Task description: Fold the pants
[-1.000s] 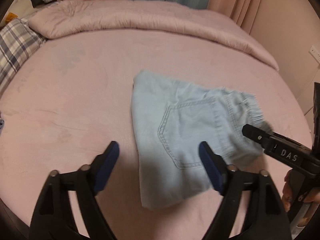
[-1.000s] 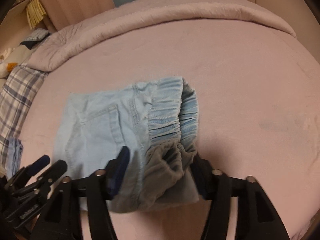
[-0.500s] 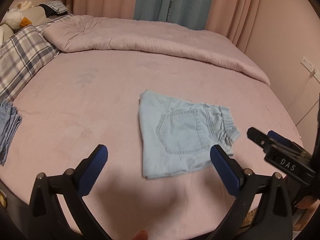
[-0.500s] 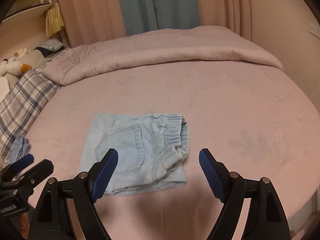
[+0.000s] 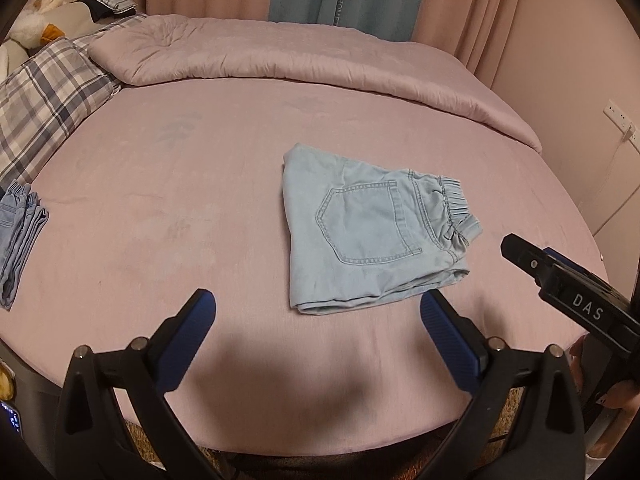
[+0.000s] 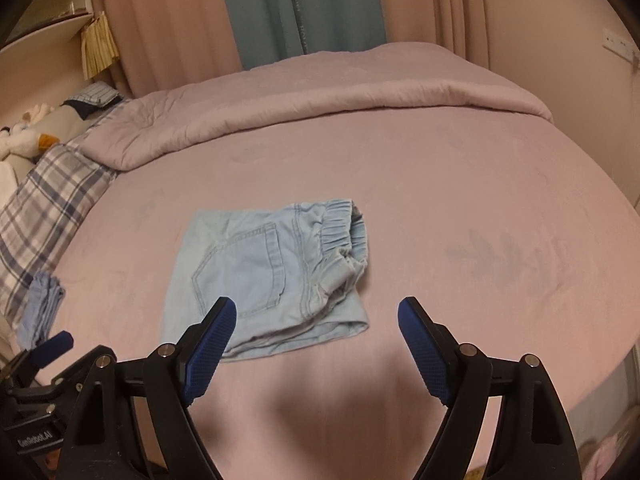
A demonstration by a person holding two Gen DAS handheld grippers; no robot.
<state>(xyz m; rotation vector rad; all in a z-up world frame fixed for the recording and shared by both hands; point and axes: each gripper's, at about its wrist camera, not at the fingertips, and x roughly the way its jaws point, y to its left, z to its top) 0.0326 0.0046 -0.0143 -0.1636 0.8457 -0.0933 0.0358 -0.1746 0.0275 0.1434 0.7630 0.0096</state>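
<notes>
Light blue denim pants (image 5: 368,228) lie folded into a compact rectangle on the pink bed (image 5: 160,208), back pocket up, elastic waistband to the right. In the right wrist view the same pants (image 6: 272,276) sit just beyond the fingers. My left gripper (image 5: 316,304) is open above the bed's near edge, short of the pants, with nothing between its blue pads. My right gripper (image 6: 316,312) is open too, empty, its left pad overlapping the pants' near corner in the picture. Each gripper shows at the side of the other's view.
A rolled pink duvet (image 5: 304,56) lies across the far side. A plaid pillow (image 5: 44,92) and a plush toy (image 5: 32,28) are at the far left. Another folded blue garment (image 5: 20,232) lies at the bed's left edge. Curtains (image 6: 280,12) hang behind; a wall stands right.
Both grippers pulled back and up from the pants. The right one let go of the waistband end, which now lies flat. Both sets of jaws stand wider.
</notes>
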